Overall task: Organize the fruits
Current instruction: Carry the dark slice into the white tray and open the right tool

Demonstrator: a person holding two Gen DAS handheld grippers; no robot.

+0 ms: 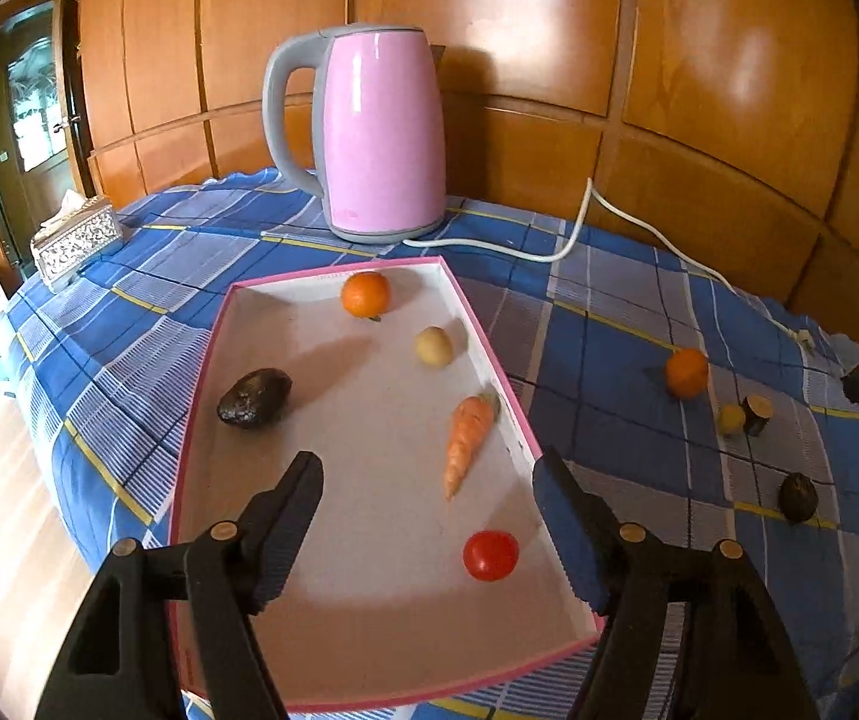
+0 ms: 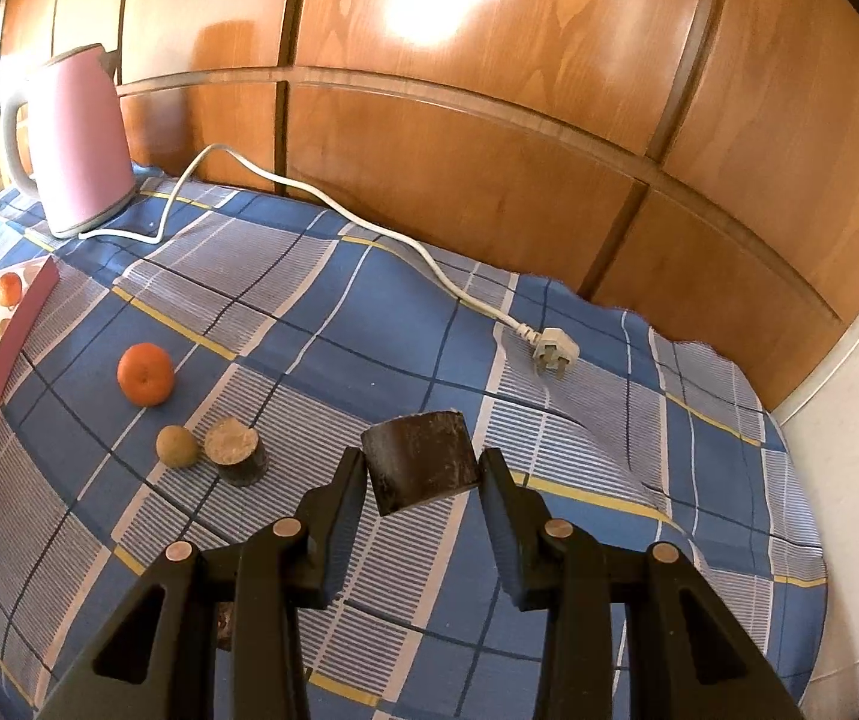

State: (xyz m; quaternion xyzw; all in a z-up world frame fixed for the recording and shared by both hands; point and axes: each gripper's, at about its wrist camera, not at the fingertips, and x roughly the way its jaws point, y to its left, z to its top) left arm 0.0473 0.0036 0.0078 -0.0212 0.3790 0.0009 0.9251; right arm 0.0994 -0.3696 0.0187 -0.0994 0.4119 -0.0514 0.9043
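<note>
- Pink-rimmed tray (image 1: 492, 354) lies on the blue checked cloth (image 1: 609, 330), holding, from left to right, an avocado (image 1: 254, 398), an orange (image 1: 366, 294), a potato (image 1: 434, 347), a carrot (image 1: 467, 441) and a tomato (image 1: 490, 555).
- Left gripper (image 1: 429, 468) hangs over the tray's near end, jaws spread wide and holding nothing; the carrot and tomato lie between its fingers, below them.
- Pink kettle (image 1: 378, 132) stands behind the tray, its white cord (image 2: 333, 210) trailing right to a plug (image 2: 554, 353).
- On the cloth right of the tray: a second orange (image 2: 145, 374), then a small yellowish fruit (image 2: 177, 446) just beside a cut dark stub (image 2: 236, 450), and a dark fruit (image 1: 798, 497) nearer the left camera.
- Right gripper (image 2: 422, 468) pinches a dark cylinder piece (image 2: 420, 461) by its sides, tilted, seemingly off the cloth, right of the stub.
</note>
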